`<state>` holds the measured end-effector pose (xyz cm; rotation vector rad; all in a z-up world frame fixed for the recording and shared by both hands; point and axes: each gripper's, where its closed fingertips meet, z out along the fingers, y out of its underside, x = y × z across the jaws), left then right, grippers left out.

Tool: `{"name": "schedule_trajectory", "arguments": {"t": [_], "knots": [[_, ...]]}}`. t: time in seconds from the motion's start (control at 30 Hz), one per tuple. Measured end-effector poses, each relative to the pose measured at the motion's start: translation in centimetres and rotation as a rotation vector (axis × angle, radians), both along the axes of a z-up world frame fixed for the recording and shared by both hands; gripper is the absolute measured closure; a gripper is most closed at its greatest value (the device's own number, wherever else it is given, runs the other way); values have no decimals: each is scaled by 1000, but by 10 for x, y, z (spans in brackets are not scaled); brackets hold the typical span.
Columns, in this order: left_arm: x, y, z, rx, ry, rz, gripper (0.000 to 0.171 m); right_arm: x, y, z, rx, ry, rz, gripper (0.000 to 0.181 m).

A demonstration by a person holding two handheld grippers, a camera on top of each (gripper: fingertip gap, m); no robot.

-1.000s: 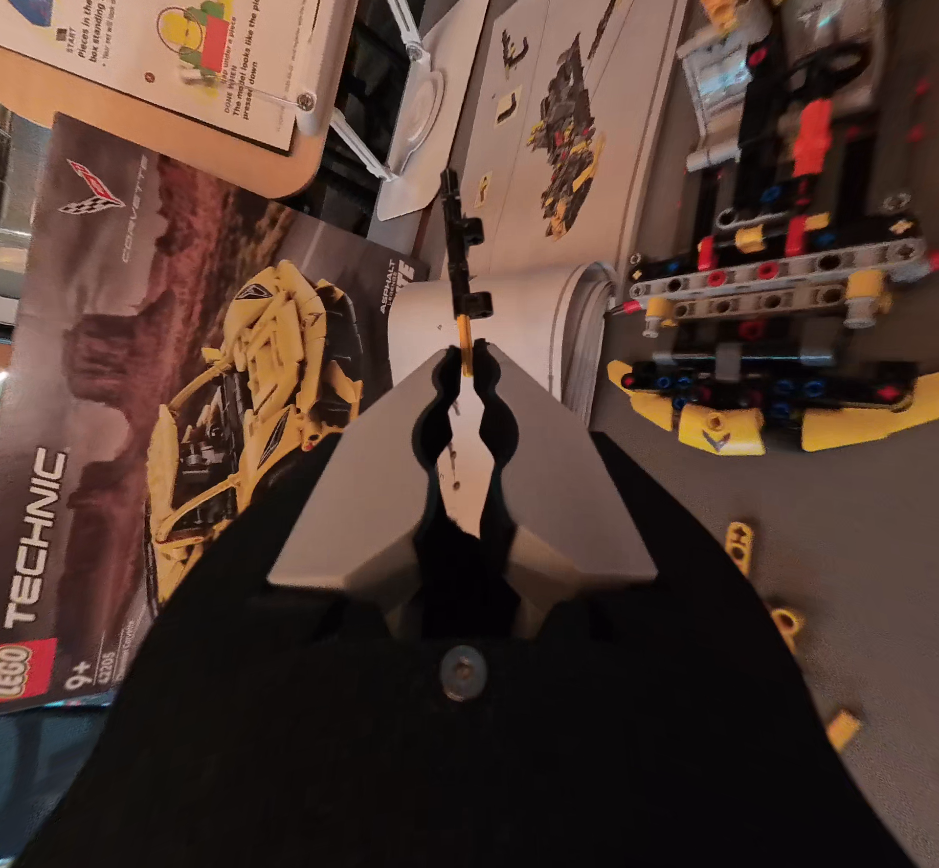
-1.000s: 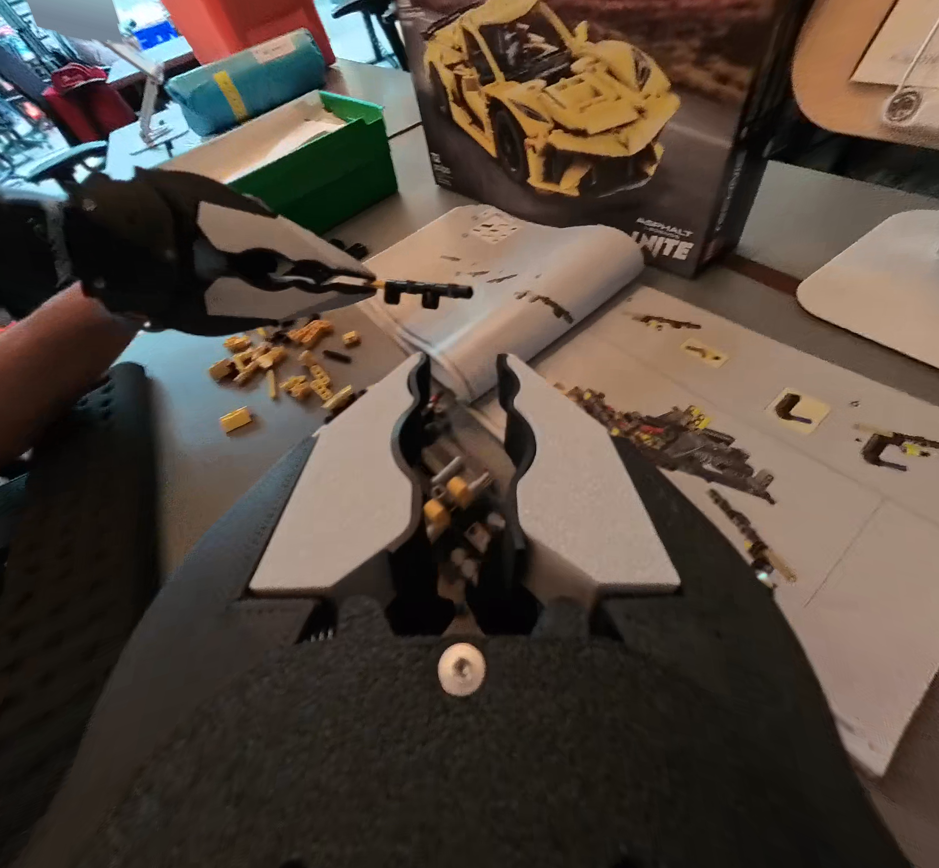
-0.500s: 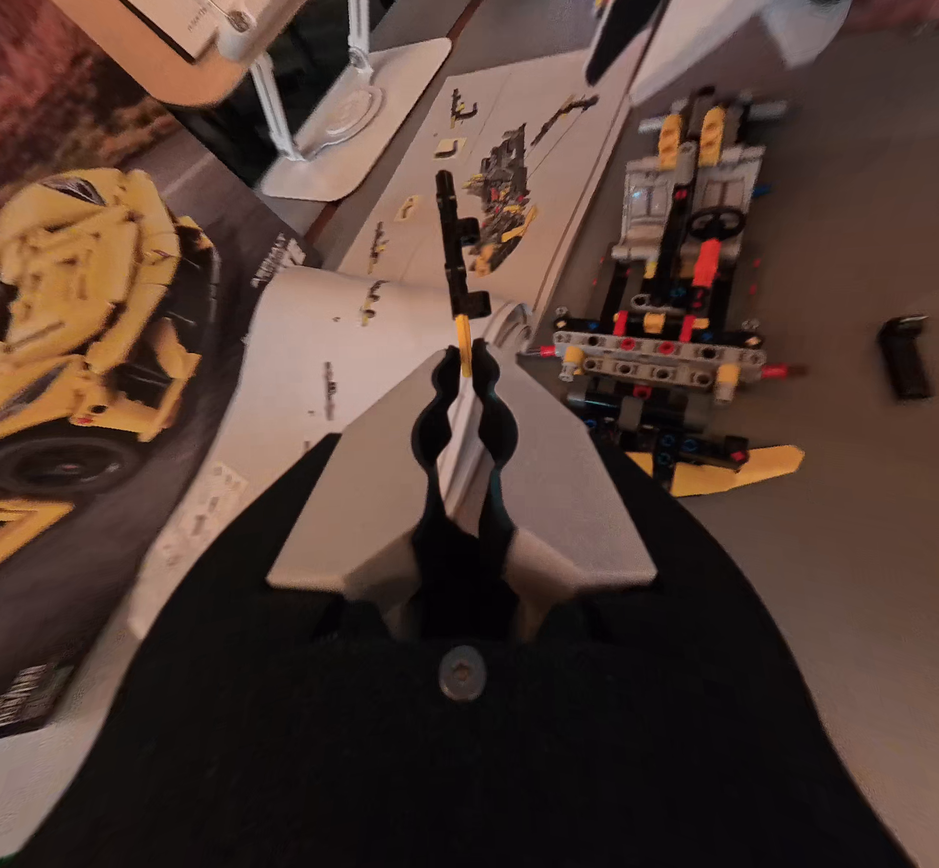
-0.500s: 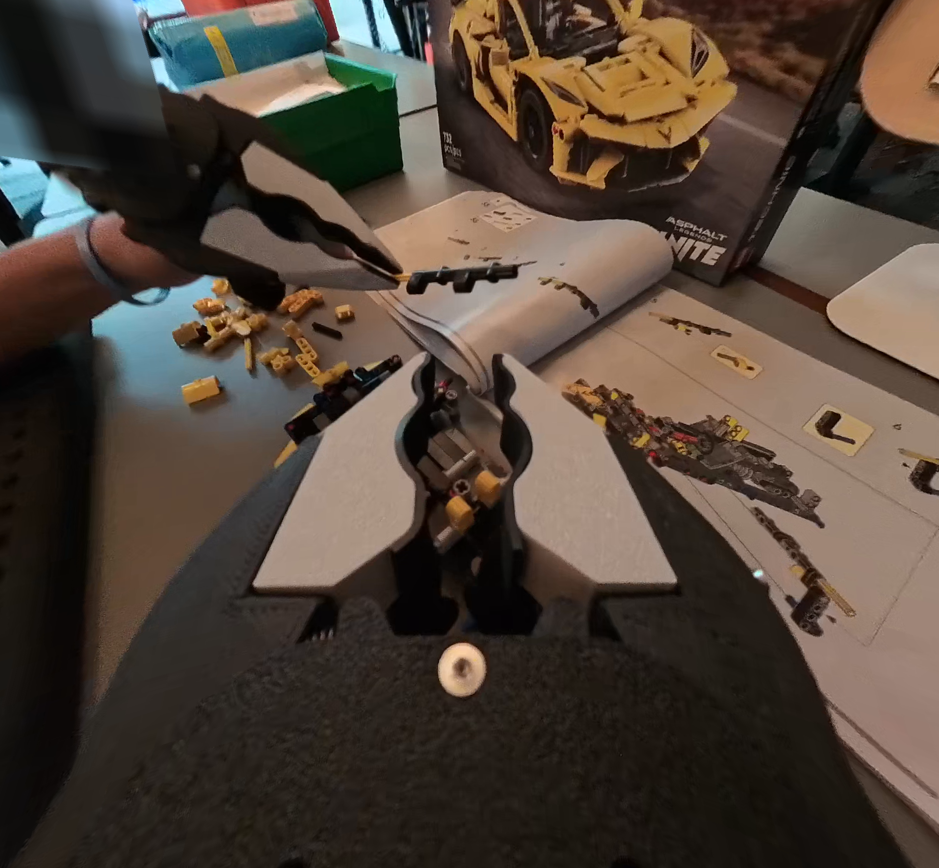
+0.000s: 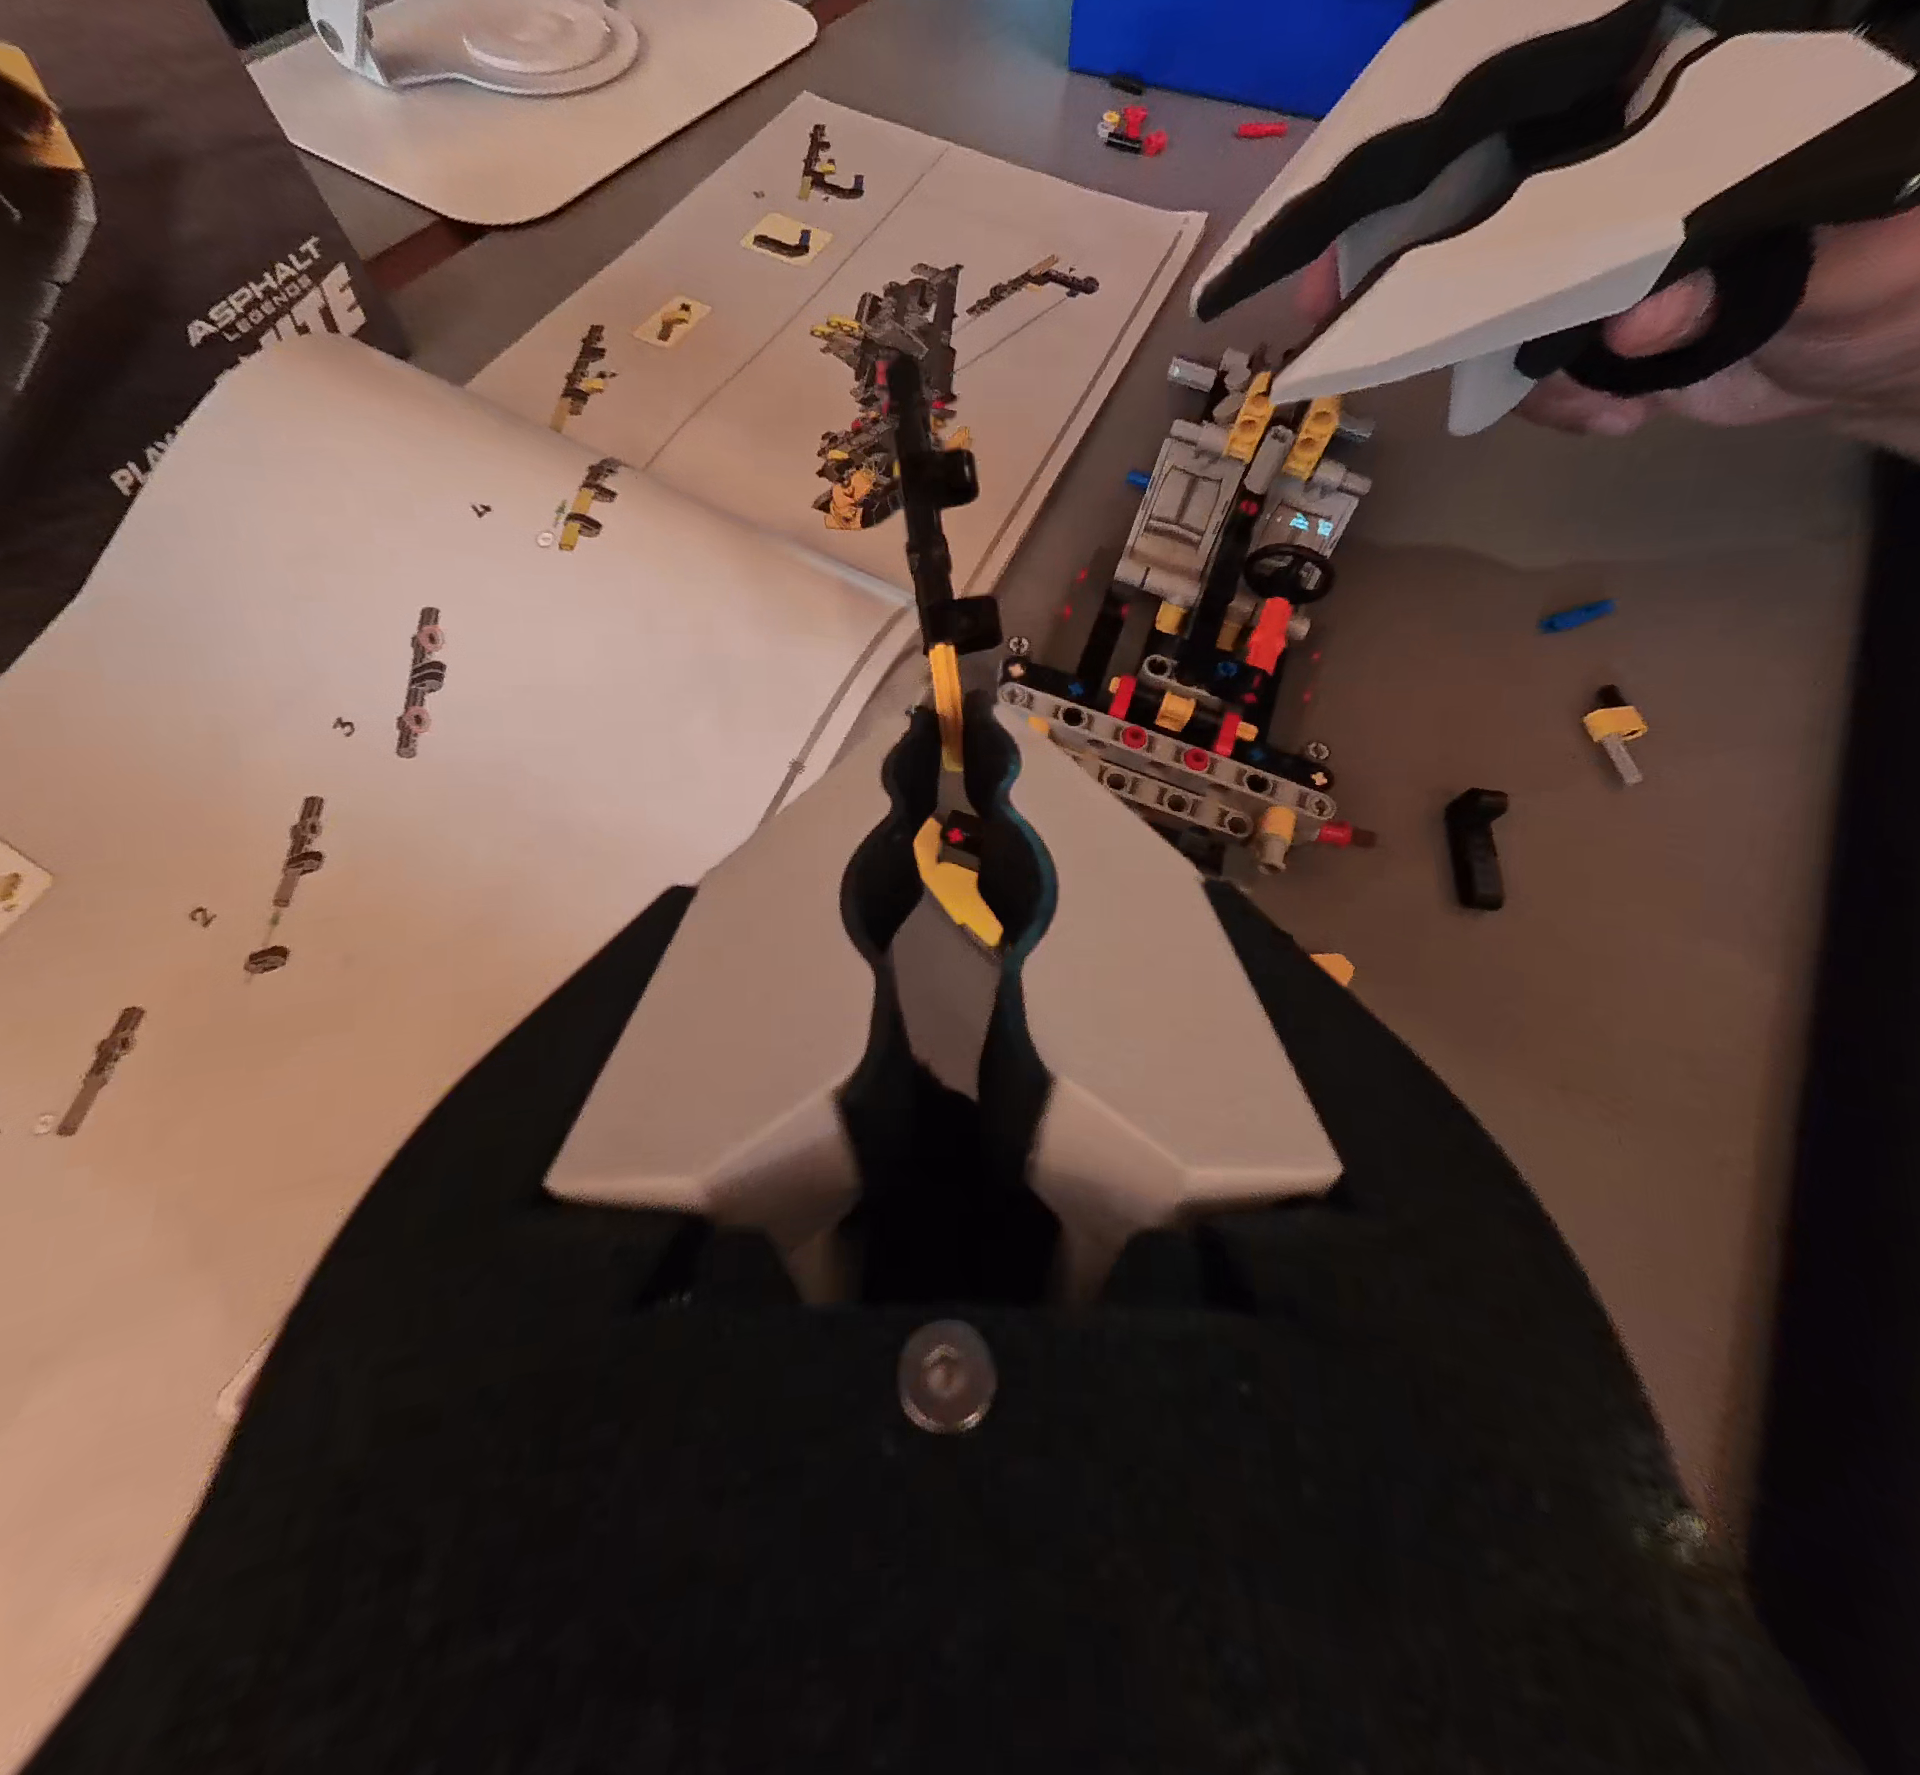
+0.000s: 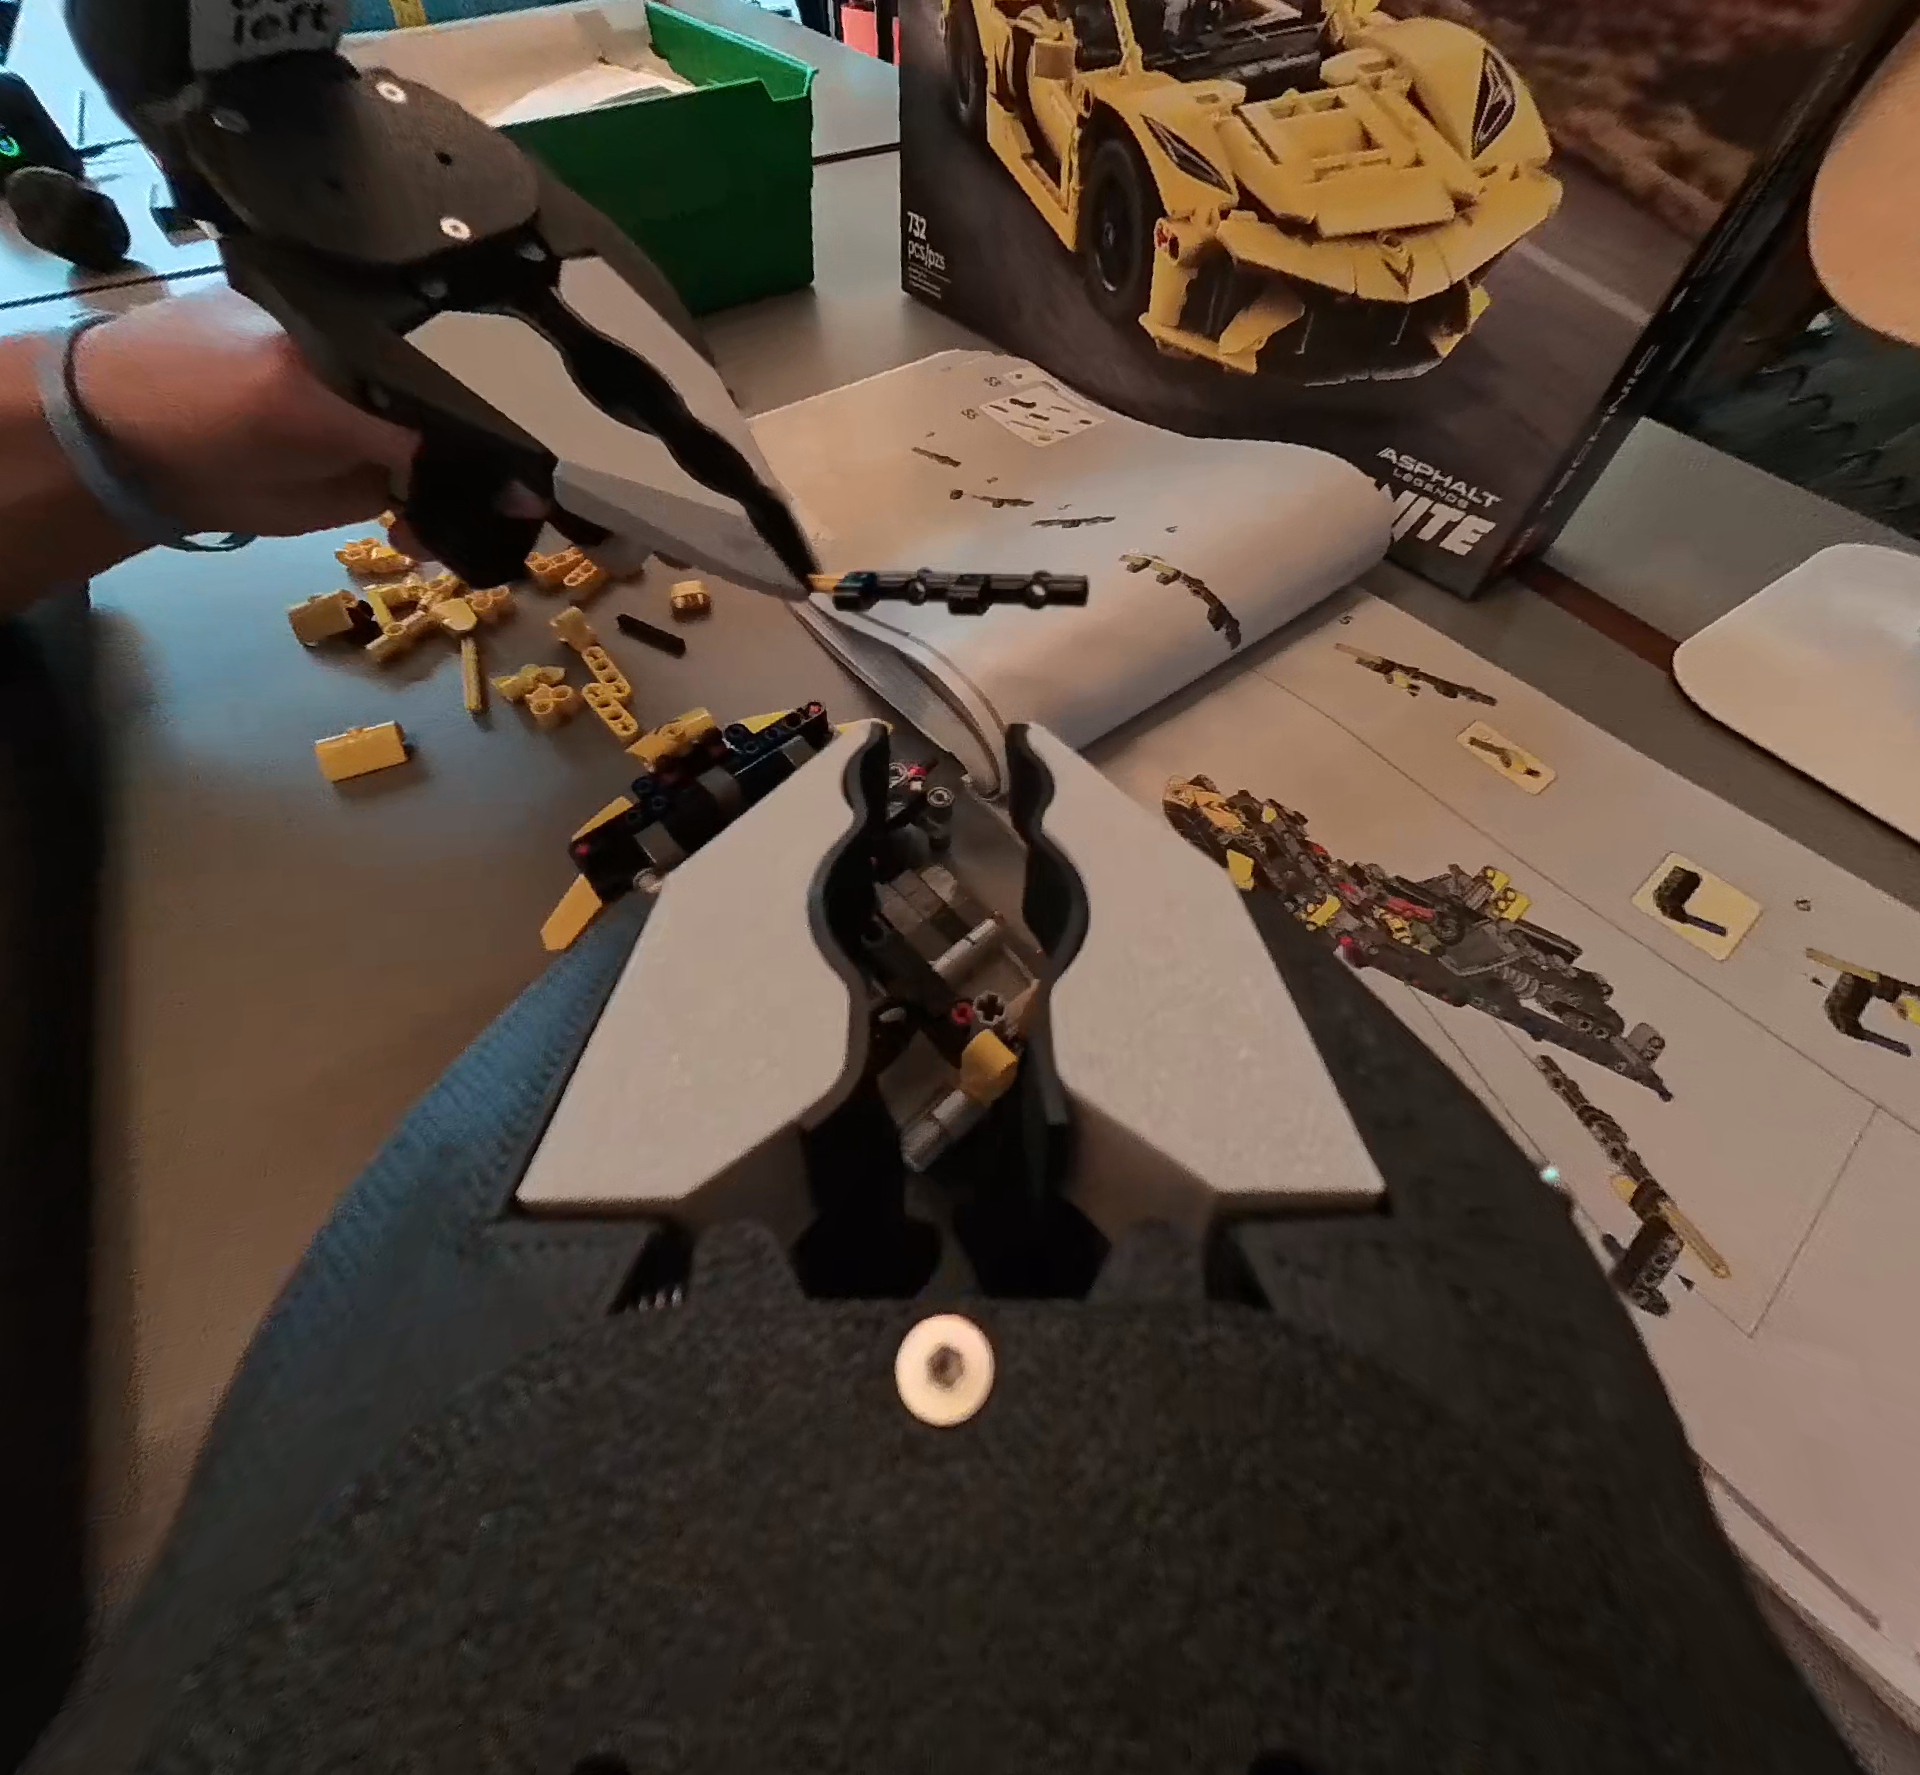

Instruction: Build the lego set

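Left wrist view: fingers [image 5: 1013, 769] pinch yellow axle [image 5: 945, 702].

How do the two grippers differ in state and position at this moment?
The left gripper is shut on a yellow-ended black axle assembly, held in the air over the instruction booklet; the right gripper holds nothing. The left's jaws are closed, the right's stand apart, hanging above the car chassis. Both have grey fingers with black inner pads.
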<state>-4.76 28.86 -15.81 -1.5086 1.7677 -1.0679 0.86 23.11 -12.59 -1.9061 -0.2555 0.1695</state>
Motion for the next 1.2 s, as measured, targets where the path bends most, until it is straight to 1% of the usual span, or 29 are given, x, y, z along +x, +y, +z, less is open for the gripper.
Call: {"name": "schedule_trajectory", "arguments": {"t": [0.17, 0.3, 0.4, 0.5, 0.7, 0.8, 1.0, 1.13, 1.2], "knots": [[0, -5, 0, -25, 4, -8, 170, -2, 1, -3, -9, -12, -3, 158], [2, -13, 6, -94, -13, -30, 170, -3, 3, -2, -6, -47, -31, 157], [4, -19, 11, -141, -31, -44, 171, -7, 7, -4, -14, -80, -51, 153], [5, -21, 11, -115, -36, -47, 170, -11, 8, -6, -23, -103, -57, 153], [6, -24, 12, -111, -42, -55, 170, -12, 9, -7, -36, -63, -59, 153], [7, -21, 13, -39, -59, -45, 170, -11, 10, -5, -30, -60, -64, 153], [10, -26, 20, 290, -142, -70, 170, -10, 9, -6, -37, -37, -62, 153], [10, -36, 26, 374, -199, -104, 170, -7, 8, -5, -37, -23, -70, 154], [10, -38, 29, 399, -219, -114, 170, -9, 8, -3, -36, 39, -57, 154]]}}
